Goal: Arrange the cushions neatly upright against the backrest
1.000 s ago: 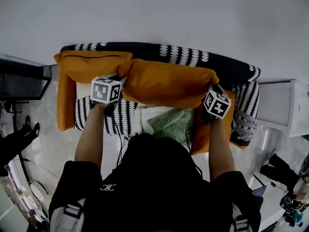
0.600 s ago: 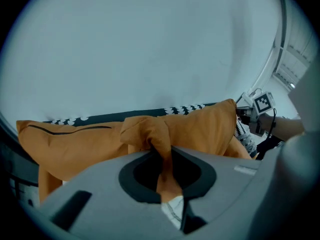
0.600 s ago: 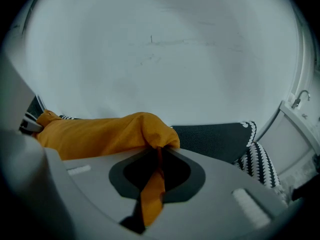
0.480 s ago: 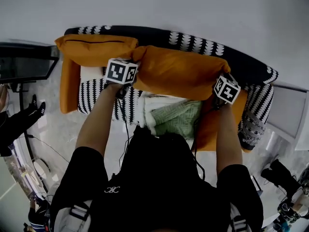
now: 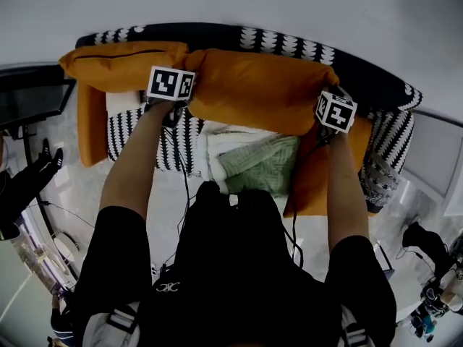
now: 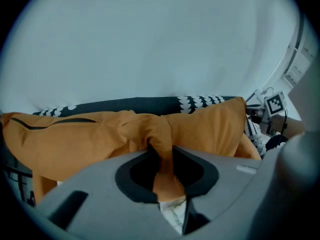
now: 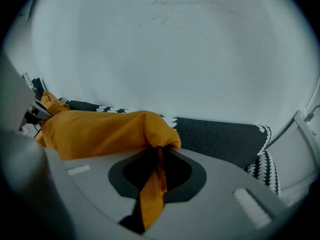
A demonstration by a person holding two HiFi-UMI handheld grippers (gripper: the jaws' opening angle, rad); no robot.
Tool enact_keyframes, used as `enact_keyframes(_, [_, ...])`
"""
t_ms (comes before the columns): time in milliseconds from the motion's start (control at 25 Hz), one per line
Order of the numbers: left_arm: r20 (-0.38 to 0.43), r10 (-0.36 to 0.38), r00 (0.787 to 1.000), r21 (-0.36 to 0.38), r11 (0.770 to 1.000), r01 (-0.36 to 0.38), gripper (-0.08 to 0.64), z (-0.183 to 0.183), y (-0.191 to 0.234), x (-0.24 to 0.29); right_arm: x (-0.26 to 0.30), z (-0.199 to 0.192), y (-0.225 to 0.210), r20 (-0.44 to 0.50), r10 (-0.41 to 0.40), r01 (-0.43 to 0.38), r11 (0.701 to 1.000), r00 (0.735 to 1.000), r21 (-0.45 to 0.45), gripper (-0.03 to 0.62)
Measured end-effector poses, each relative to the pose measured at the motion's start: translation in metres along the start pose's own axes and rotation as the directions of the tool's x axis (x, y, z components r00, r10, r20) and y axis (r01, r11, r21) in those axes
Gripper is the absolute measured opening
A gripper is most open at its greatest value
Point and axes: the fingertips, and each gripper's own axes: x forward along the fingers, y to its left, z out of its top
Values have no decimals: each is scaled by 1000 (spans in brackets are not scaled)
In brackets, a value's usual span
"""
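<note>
The fingers (image 6: 102,176) of the left gripper (image 6: 162,159) stand narrow and are easing apart, with a bunched corner of the orange cushion (image 5: 253,103) pinched between them; the fabric hangs down through the gap. The fingers (image 7: 225,184) of the right gripper (image 7: 157,171) are likewise narrow and opening, and a thin fold of the same cushion's other corner runs between them. In the head view the person reaches forward with both arms, one gripper at each end of this cushion, which stretches lengthwise along the backrest (image 5: 289,45) of the sofa (image 5: 394,143), from the middle towards the right end. Its left corner touches a second orange cushion (image 5: 123,60), which lies along the backrest at the left end. A third orange cushion (image 5: 311,186) stands on edge near the right armrest, below the right gripper. On the seat (image 5: 145,139), patterned in black and white, a green and white cloth (image 5: 264,165) lies between the person's arms. Behind the sofa rises a plain pale wall (image 5: 239,2)
</note>
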Motion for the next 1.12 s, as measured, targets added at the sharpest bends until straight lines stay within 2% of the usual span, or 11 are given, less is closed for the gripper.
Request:
enact_keyframes(120, [59,36,998,-49,998,-33,142,-1,10,4,11,-1,-1,-23,-18,17,999,1000,-36,67])
enact_keyframes(240, [126,110,986,0,994,-111,275,4,18,-4,11,6,-5,-16,-45,45,999,999,-20,117])
enact_keyframes(360, [243,185,952,64,977,-206,322,14,20,-32,-12,7,-12,0,-39,39,997,999,64,221])
enact_keyframes(440, [304,199,932,44,974,-222,322,18,17,-55,-34,5,-14,24,-22,20,993,999,117,258])
enact_keyframes(480, [323,198,925,24,976,-218,306,19,14,-67,-46,4,-13,40,-13,7,991,999,136,242])
enact_keyframes(520, [340,204,918,3,976,-218,223,20,12,-78,-60,2,-10,58,-4,-5,989,998,151,200])
enact_keyframes(600, [371,230,900,-34,971,-235,49,23,7,-101,-86,3,-1,113,19,-38,985,993,168,7])
enact_keyframes(640, [385,237,892,-48,970,-236,11,25,4,-111,-99,6,5,150,38,-63,984,988,165,6])
enact_keyframes(920, [497,179,849,-82,984,-160,10,39,-52,-177,-192,49,54,335,89,-110,993,938,45,5])
enact_keyframes(1000, [533,156,832,-62,987,-145,11,48,-75,-201,-225,70,68,403,119,-140,990,907,23,6])
enact_keyframes(1120, [606,115,787,-14,991,-135,10,68,-112,-242,-275,103,83,518,149,-179,984,842,7,6])
